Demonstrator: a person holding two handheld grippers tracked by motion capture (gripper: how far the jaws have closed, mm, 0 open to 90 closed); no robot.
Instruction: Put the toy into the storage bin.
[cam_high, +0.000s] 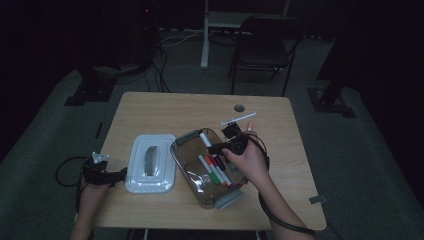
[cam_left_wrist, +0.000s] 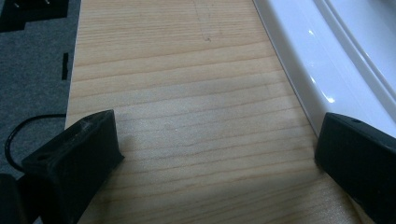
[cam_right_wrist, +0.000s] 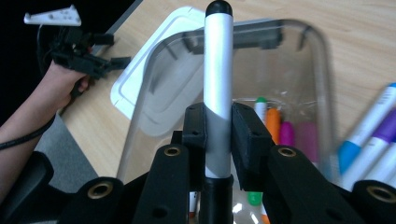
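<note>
At the left edge of the tabletop (cam_high: 150, 107) the left hand-held gripper (cam_high: 107, 172) rests low, its jaws spread wide with nothing between them; in the left gripper view bare wood lies between them, and the white lid (cam_left_wrist: 327, 60) runs along beside the jaw on that view's right. That lid (cam_high: 150, 162) lies flat on the wood, just left of the clear plastic container (cam_high: 187, 165), in which several markers (cam_high: 215, 172) already lie side by side.

Over the container's far right corner, the right hand-held gripper (cam_high: 227, 145) is clamped on a white marker with a black cap (cam_high: 205, 139). The job looks like putting pens into the box. To do this step well, I would bring the marker down until it lies nearly parallel with those on the floor of the box, beside them, and only then spread the jaws, so it does not drop from height and roll or bounce over the wall.

The right gripper view makes the grip plain: both pads pinch the barrel of the marker (cam_right_wrist: 218, 93) near its lower part, with the cap end sticking well forward. It also shows more loose markers (cam_right_wrist: 373, 135) on the wood outside the container, a blue and a purple cap among them. From above, these are hidden behind the hand, while that high view gives the whole layout of lid, box and both hands.
</note>
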